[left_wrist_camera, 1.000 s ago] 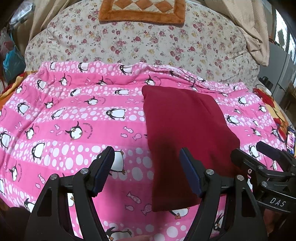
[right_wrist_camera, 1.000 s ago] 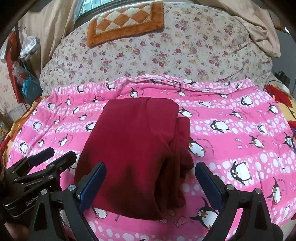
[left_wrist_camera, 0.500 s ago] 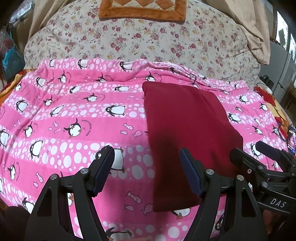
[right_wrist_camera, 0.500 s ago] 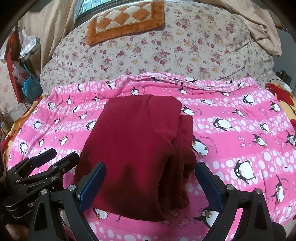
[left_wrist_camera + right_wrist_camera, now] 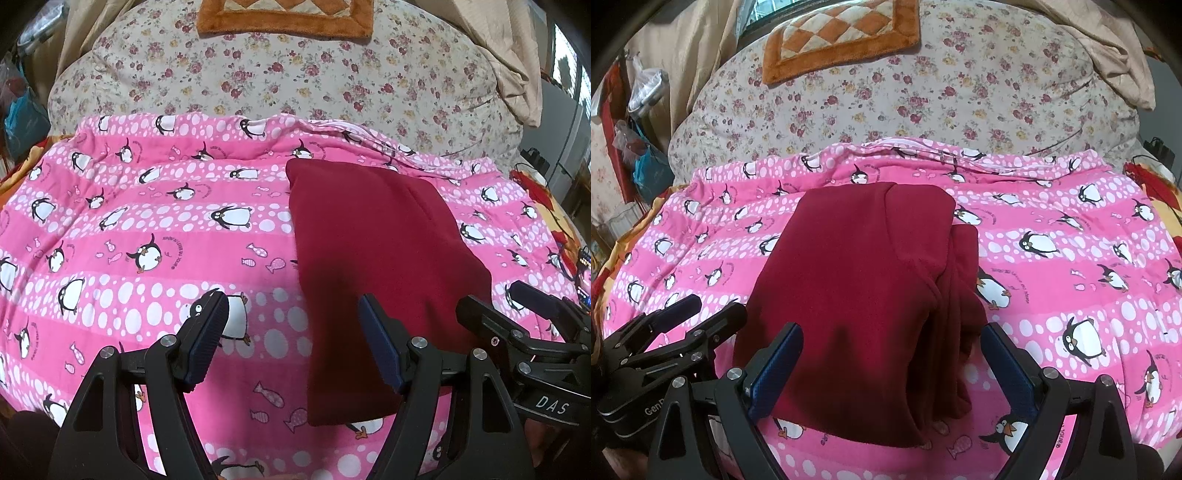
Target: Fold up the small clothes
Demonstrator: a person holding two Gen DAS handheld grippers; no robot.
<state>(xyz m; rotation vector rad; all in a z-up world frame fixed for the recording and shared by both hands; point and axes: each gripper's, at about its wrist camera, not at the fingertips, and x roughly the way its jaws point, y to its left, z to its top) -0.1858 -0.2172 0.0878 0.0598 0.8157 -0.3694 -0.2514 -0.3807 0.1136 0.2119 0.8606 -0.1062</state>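
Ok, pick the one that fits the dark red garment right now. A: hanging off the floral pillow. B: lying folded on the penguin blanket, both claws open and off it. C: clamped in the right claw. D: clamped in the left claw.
B: the dark red garment lies folded on the penguin blanket, with the left claw and right claw both open, gripping nothing.

"DAS" in white letters on the black body of the right gripper (image 5: 532, 317), seen at lower right of the left wrist view. "Gen" plus a cut-off letter, white, on the left gripper (image 5: 687, 317) body in the right wrist view. Small curved print beside penguins on the pink blanket (image 5: 147, 229), too small to read.
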